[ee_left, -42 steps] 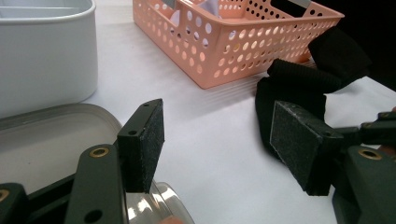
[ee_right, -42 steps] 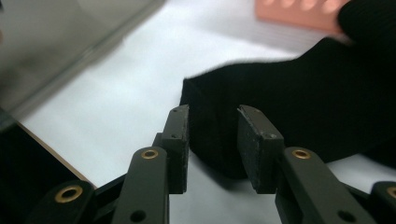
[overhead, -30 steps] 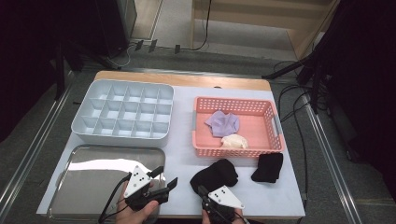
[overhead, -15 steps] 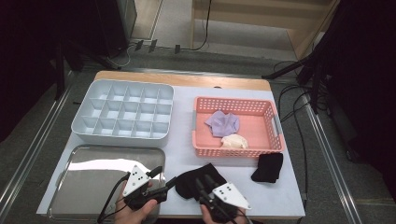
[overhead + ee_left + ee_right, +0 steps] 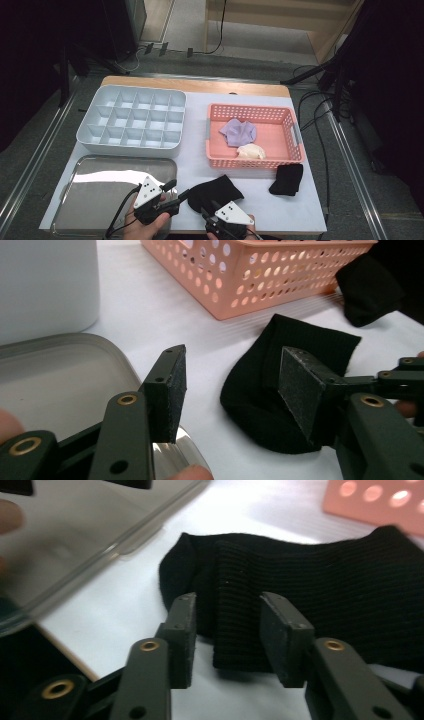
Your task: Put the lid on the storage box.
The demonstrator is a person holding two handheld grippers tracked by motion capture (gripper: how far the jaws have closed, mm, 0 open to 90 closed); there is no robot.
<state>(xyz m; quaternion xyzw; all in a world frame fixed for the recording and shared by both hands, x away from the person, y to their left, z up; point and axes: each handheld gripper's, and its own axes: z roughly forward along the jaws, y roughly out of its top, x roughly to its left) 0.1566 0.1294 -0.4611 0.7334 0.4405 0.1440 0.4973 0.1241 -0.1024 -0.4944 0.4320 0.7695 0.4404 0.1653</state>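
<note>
Black sock (image 5: 215, 192): near edge of desk (image 5: 195, 160), shifted left since earlier. Right tongs (image 5: 227, 630) spread, just been closing, sock fold between. Left tongs (image 5: 232, 385) spread, closing, beside sock's left end.

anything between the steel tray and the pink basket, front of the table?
Yes: in the high view a black sock lies on the white tabletop between the steel tray and the pink basket, nearer the front edge.
</note>
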